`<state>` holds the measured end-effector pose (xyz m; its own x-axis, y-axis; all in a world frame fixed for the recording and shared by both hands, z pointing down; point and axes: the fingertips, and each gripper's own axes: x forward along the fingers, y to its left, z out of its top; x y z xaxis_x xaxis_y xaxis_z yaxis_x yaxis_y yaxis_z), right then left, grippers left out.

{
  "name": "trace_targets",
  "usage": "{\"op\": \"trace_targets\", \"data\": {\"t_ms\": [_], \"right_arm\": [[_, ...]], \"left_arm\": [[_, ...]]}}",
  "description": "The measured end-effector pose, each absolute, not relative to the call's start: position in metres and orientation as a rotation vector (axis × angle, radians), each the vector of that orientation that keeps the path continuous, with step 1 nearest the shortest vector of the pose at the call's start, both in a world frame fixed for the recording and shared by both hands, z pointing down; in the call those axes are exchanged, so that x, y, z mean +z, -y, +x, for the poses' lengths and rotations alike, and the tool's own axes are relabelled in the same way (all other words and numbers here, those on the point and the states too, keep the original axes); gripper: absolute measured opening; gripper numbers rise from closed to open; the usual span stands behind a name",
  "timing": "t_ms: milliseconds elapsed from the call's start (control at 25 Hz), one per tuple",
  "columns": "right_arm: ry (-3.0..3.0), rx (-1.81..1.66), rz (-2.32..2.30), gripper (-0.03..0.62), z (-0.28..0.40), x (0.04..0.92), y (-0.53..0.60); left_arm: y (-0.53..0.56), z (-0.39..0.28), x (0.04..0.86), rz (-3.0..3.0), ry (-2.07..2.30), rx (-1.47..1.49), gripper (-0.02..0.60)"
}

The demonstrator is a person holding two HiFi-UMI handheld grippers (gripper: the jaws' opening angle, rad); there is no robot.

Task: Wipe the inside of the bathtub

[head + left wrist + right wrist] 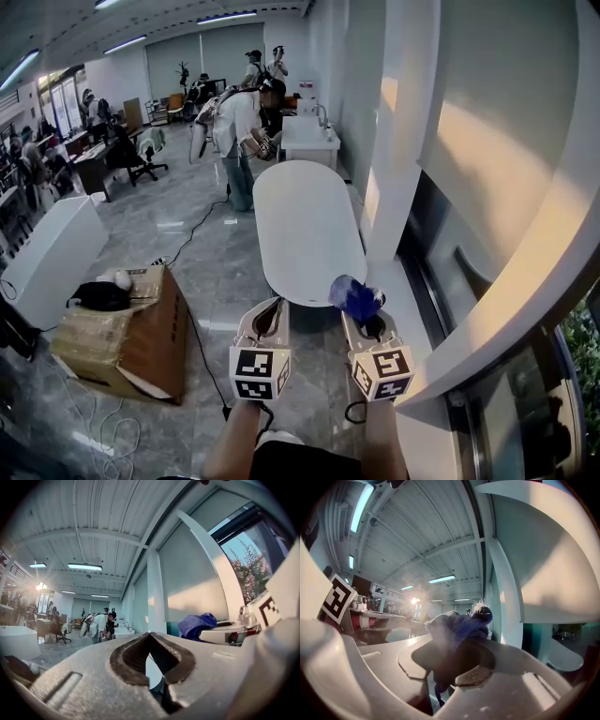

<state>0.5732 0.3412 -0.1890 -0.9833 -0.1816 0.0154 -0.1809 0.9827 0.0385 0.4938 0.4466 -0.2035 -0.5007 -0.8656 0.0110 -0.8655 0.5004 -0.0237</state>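
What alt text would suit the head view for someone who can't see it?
The right gripper grips a blue cloth at the near end of a white oval bathtub; the left gripper beside it is shut and empty. A cardboard box stands on the floor to the left.

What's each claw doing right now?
Left claw: closed, empty.
Right claw: closed on the blue cloth.

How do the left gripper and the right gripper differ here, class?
The right gripper is shut on a blue cloth; the left gripper is shut on nothing. The right gripper is on the window side, the left gripper on the cardboard box side. Both bear marker cubes and point toward the white bathtub.
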Motion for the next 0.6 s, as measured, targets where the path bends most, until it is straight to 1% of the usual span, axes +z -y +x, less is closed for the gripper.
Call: {"op": "trace_targets", "data": {"t_ms": [320,600], "right_arm": [[3.129,-0.058,0.306,0.100,0.574,-0.198,-0.335],[3.144,-0.062,0.271,0.100,0.559,-0.205,-0.335]], "left_arm": [[-0.450,0.488,-0.209,-1.541,-2.743,-0.024,0.005],[-0.458,0.475,-0.216,-1.509,-2.754,-0.013,0.005]]}}
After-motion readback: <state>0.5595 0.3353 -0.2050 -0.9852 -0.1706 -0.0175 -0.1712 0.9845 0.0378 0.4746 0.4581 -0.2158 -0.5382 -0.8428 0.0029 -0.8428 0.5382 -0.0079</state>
